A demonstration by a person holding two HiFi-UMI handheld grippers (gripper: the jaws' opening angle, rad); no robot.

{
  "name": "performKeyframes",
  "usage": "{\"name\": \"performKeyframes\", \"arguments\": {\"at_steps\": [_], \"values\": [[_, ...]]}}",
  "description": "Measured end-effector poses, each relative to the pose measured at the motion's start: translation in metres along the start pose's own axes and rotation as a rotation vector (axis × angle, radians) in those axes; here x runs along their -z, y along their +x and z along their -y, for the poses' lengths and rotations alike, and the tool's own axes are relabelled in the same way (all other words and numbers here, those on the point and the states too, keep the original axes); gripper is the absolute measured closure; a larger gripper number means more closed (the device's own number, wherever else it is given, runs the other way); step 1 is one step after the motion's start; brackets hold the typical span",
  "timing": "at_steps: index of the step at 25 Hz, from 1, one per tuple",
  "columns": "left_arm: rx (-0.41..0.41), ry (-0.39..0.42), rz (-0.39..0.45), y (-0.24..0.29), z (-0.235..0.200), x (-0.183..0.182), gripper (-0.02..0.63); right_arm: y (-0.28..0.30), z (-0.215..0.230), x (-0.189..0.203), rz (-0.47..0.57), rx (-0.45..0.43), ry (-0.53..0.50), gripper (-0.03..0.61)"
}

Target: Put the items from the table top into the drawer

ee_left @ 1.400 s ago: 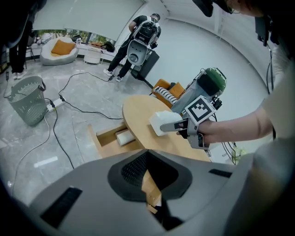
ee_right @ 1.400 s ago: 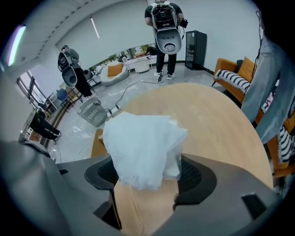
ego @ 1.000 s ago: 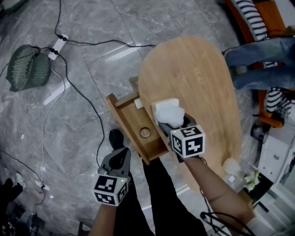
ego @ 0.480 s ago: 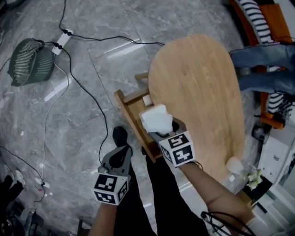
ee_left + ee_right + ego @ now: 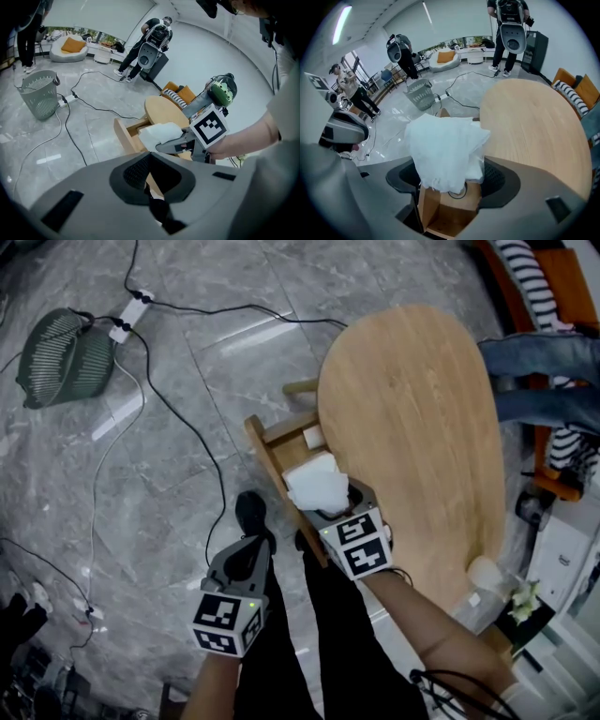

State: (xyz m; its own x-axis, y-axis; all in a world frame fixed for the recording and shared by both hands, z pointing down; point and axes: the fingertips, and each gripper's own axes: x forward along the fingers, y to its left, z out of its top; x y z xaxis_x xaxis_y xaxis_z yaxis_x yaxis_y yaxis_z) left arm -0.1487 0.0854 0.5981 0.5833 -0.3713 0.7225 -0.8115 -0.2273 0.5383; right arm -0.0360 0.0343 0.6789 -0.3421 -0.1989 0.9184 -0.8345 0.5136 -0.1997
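Observation:
My right gripper (image 5: 323, 499) is shut on a crumpled white cloth (image 5: 317, 486) and holds it over the open wooden drawer (image 5: 266, 452), which sticks out from the oval wooden table (image 5: 412, 418). In the right gripper view the cloth (image 5: 443, 150) bulges between the jaws above the drawer (image 5: 436, 208), and a dark ring (image 5: 458, 191) shows on the drawer's floor. A small white item (image 5: 312, 437) lies at the drawer's far end. My left gripper (image 5: 251, 549) hangs low beside the person's leg, shut and holding nothing. A white lump (image 5: 487, 576) sits at the table's near edge.
A green mesh basket (image 5: 56, 357), a power strip (image 5: 128, 313) and black cables lie on the grey marble floor to the left. A seated person's legs (image 5: 544, 352) are at the table's right. The wearer's black shoe (image 5: 251, 514) stands just before the drawer.
My right gripper has carried the cloth leftward off the table's edge to above the drawer. The left gripper has shifted only slightly.

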Motion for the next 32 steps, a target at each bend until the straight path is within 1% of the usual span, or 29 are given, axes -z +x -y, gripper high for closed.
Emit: {"name": "performKeyframes", "arguments": {"at_steps": [11, 19, 22, 26, 32], "values": [[0.002, -0.002, 0.006, -0.001, -0.015, 0.001, 0.614, 0.03, 0.001, 0.013, -0.009, 0.082, 0.051, 0.213], [0.001, -0.008, 0.006, -0.001, -0.021, 0.01, 0.614, 0.04, 0.003, 0.016, -0.023, 0.169, -0.024, 0.213], [-0.001, -0.011, 0.001, -0.001, -0.022, 0.017, 0.614, 0.044, 0.004, 0.018, -0.023, 0.172, 0.014, 0.213], [-0.004, -0.016, -0.003, -0.004, -0.025, 0.023, 0.614, 0.043, 0.002, 0.016, 0.0, 0.151, 0.037, 0.213], [-0.009, -0.019, 0.002, -0.006, -0.029, 0.021, 0.614, 0.039, 0.0, 0.018, 0.004, 0.135, 0.071, 0.202]]}}
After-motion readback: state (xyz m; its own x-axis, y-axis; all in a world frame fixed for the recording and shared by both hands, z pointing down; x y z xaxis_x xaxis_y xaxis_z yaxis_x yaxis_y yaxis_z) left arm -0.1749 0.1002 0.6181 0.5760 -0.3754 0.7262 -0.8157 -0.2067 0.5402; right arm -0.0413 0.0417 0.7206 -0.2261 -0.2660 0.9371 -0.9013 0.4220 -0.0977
